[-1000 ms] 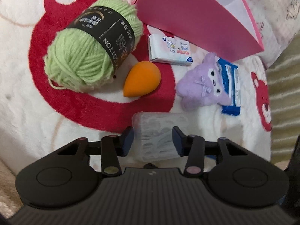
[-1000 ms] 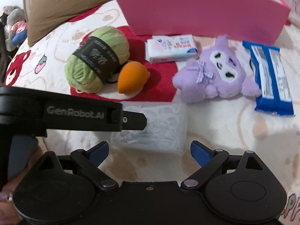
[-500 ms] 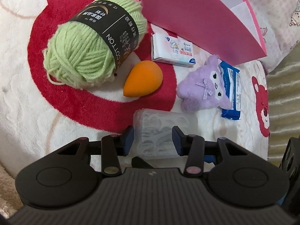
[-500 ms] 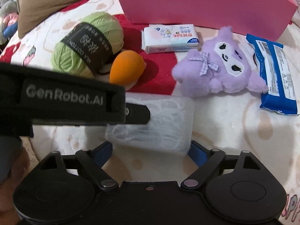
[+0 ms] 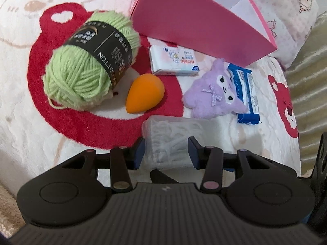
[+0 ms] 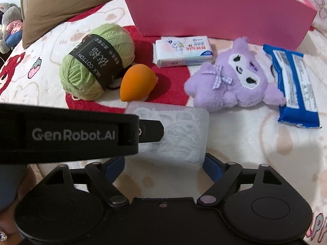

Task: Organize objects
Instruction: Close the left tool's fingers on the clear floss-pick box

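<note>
I am in a home, on a bed by the look of it: a fluffy white blanket printed with red bears [image 5: 61, 126] lies under me, a brown pillow [image 6: 67, 2] at its far left corner, grey plush toys [image 6: 9, 24] beyond.

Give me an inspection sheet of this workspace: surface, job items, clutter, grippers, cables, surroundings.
Surface: fluffy bear-print blanket, white and red.
Job's things: pink box standing open; in front of it green yarn, orange sponge, tissue pack, purple plush, blue packet; clear box nearest the grippers.
Clutter: nothing seen.
Grippers: left gripper shut on the clear box; right gripper open, its jaws have just been closing around the same box, not clearly pressing.
Cables: nothing seen.
Surroundings: brown pillow; stuffed toys far left.
</note>
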Tool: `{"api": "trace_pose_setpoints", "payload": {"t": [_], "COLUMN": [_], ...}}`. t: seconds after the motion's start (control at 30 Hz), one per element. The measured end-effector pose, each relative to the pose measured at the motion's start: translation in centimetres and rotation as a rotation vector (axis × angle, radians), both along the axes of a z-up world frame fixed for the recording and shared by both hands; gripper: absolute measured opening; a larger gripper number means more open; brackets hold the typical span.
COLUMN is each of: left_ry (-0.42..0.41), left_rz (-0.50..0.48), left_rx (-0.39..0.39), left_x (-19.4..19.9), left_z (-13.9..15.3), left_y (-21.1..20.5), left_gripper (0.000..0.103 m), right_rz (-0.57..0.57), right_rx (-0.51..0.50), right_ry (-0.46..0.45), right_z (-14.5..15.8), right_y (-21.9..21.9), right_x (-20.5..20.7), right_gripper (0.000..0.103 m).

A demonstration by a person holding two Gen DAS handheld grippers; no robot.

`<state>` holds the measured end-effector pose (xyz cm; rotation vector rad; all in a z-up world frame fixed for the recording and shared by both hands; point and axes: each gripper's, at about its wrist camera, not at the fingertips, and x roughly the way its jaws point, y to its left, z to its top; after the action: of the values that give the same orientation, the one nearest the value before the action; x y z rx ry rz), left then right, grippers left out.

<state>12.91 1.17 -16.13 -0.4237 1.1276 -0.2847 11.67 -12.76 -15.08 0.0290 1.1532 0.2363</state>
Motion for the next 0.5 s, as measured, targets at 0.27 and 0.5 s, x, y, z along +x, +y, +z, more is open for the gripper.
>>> {"api": "trace_pose_setpoints", "payload": {"t": [0.27, 0.5], "left_ry": [0.041, 0.054], "left_rz": [0.027, 0.078], "left_rx": [-0.021, -0.055], "left_x": [0.2, 0.6], "left_z": [-0.8, -1.6], "left_y": [0.4, 1.0], "left_gripper": [0.043, 0.044], "right_rz": [-0.017, -0.040], "right_rx": [0.017, 0.054], "right_ry": [0.018, 0.001], "right_z": [0.0, -0.6], "right_y": [-1.0, -0.7], "right_x": [0.2, 0.9], "right_gripper": [0.084, 0.097]}}
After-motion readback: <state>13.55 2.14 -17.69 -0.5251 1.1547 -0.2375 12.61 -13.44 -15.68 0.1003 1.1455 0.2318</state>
